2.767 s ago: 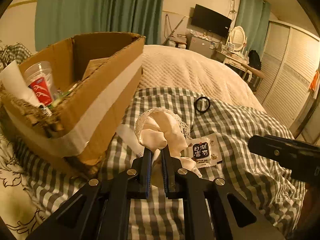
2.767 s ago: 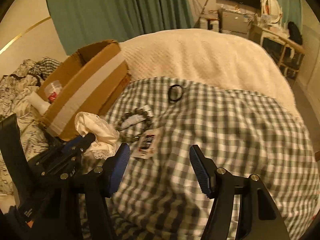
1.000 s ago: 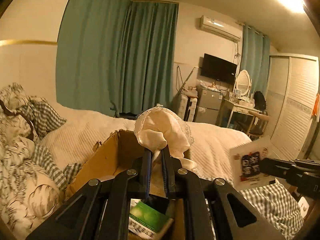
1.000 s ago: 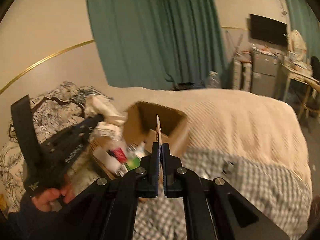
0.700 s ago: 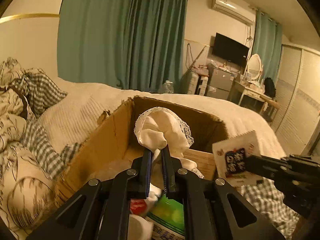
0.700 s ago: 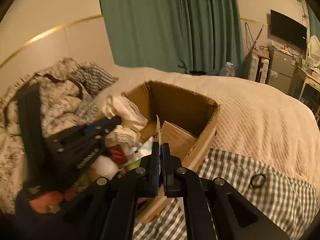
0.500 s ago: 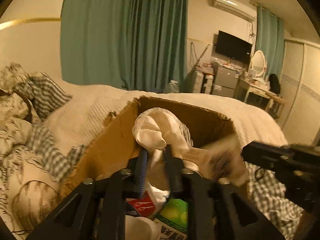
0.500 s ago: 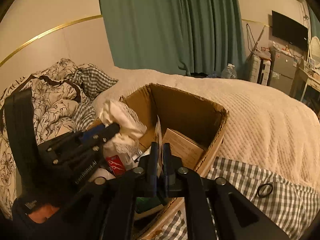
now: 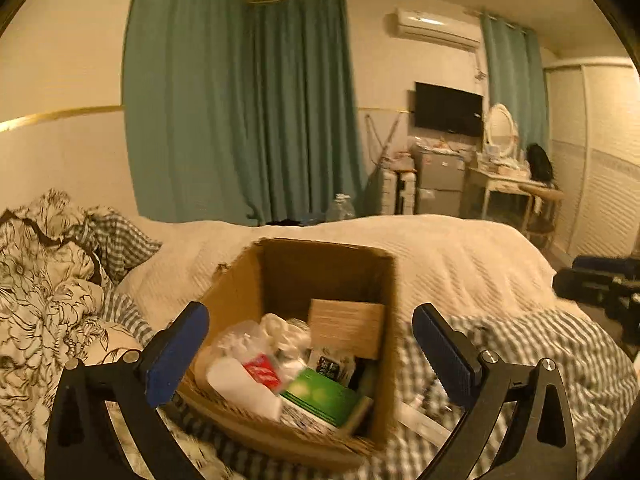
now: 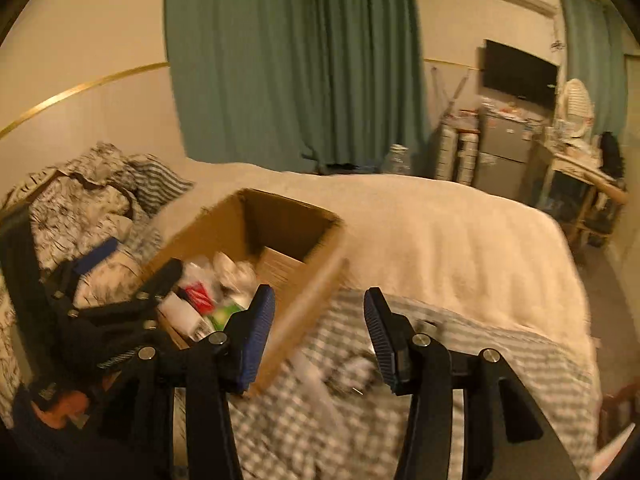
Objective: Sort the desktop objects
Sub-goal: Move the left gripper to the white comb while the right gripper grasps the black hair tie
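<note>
An open cardboard box [image 9: 236,276] stands on the bed, and it also shows in the right wrist view [image 10: 316,272]. Inside lie the white lace cloth [image 9: 280,328], the small white sachet with black print [image 9: 332,364], a green packet [image 9: 320,394], a red-labelled plastic cup [image 9: 260,372] and a brown carton [image 9: 346,330]. My left gripper [image 9: 310,350] is open and empty just above the box's near end. My right gripper [image 10: 318,334] is open and empty over the box's right wall and the checked cloth [image 10: 480,344]. The left gripper also shows in the right wrist view [image 10: 120,280].
The checked cloth [image 9: 540,360] covers the bed right of the box, with blurred small items [image 10: 352,372] on it. Patterned bedding [image 9: 44,280] is heaped at the left. The cream quilt [image 9: 460,256] stretches behind the box. Furniture and teal curtains stand at the far wall.
Both grippers have opened: the lace cloth left my left gripper and the sachet left my right gripper, and both now lie in the box. Both grippers have drawn back a little.
</note>
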